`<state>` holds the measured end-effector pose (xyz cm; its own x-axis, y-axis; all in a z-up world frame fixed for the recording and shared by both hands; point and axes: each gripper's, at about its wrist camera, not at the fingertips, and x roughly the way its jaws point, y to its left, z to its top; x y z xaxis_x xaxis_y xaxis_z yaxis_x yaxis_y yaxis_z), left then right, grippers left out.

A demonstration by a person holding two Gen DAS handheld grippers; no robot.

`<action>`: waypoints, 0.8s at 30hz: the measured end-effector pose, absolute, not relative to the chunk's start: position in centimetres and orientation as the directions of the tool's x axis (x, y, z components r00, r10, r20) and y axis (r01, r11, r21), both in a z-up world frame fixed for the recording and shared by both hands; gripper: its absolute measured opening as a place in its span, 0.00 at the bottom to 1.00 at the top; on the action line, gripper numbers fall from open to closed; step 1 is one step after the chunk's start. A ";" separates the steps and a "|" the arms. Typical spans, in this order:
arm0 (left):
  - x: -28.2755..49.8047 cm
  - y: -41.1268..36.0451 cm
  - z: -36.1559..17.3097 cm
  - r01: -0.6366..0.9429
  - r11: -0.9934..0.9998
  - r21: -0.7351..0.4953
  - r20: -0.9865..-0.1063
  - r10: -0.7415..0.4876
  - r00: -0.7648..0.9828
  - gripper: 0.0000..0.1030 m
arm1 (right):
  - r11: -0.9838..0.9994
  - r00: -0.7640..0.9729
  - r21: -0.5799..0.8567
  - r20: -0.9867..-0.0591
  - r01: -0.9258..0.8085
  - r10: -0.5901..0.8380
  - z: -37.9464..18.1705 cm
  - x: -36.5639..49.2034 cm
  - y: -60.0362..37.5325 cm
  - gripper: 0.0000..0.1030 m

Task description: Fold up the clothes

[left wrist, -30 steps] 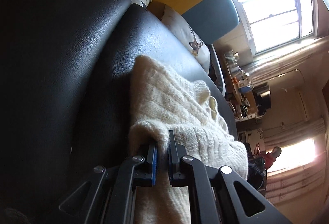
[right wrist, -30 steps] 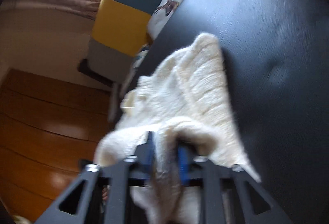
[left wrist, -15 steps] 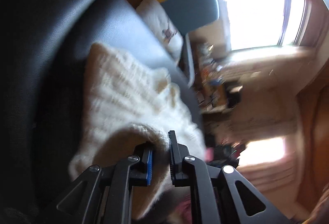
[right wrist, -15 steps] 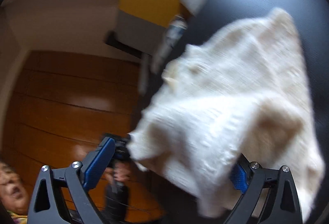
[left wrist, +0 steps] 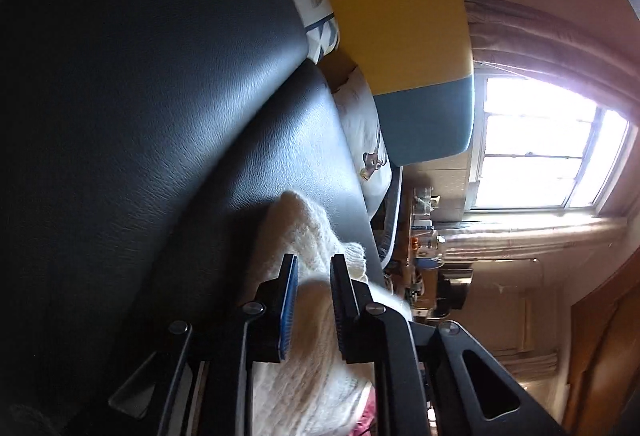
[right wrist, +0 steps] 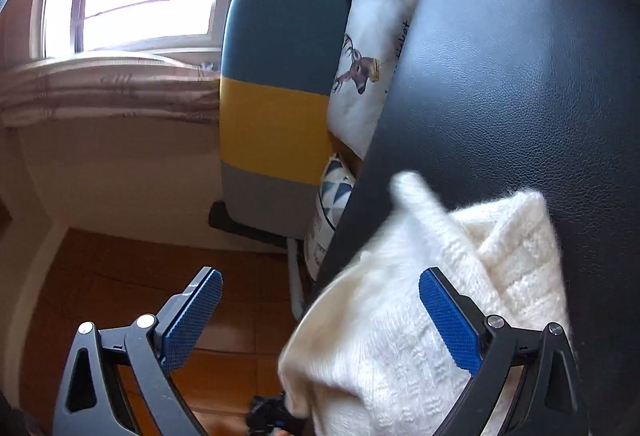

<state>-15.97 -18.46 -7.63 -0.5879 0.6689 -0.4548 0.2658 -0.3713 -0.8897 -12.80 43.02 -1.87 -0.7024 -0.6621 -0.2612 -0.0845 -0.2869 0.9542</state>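
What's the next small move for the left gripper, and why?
Probably finish opening the left gripper and back off: its jaws have just been opening, sweater still between them, while the right gripper stands wide open, sweater lying on the sofa.

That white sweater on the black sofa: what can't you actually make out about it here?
- Left wrist view: the sweater runs under the left gripper's frame and off the bottom edge, so its shape is hidden.
- Right wrist view: its near edge is blurred, and the right gripper's fingers cover part.
- Sofa: cropped.
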 end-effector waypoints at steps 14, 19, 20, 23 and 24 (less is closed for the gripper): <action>-15.0 -14.1 -5.4 0.023 -0.769 -0.639 -0.698 0.567 -0.437 0.17 | -0.790 -0.541 0.605 -0.635 0.096 -0.551 -1.6 -8.1 36.9 0.98; -12.6 -13.1 -6.3 -0.030 -0.829 -0.559 -0.755 0.523 -0.395 0.07 | -0.796 -0.515 0.593 -0.647 0.123 -0.562 -2.9 -7.8 36.2 0.98; -11.9 -13.1 -6.3 -0.034 -0.833 -0.552 -0.758 0.519 -0.394 0.07 | -0.807 -0.502 0.574 -0.662 0.137 -0.557 -2.9 -7.6 35.7 0.98; -9.1 -13.1 -6.4 -0.040 -0.845 -0.533 -0.765 0.502 -0.402 0.06 | -0.818 -0.467 0.553 -0.688 0.158 -0.556 -2.9 -5.6 35.3 0.98; -8.1 -13.2 -6.2 -0.042 -0.851 -0.523 -0.769 0.493 -0.408 0.06 | -0.813 -0.458 0.561 -0.689 0.154 -0.562 -3.0 -4.9 35.2 0.98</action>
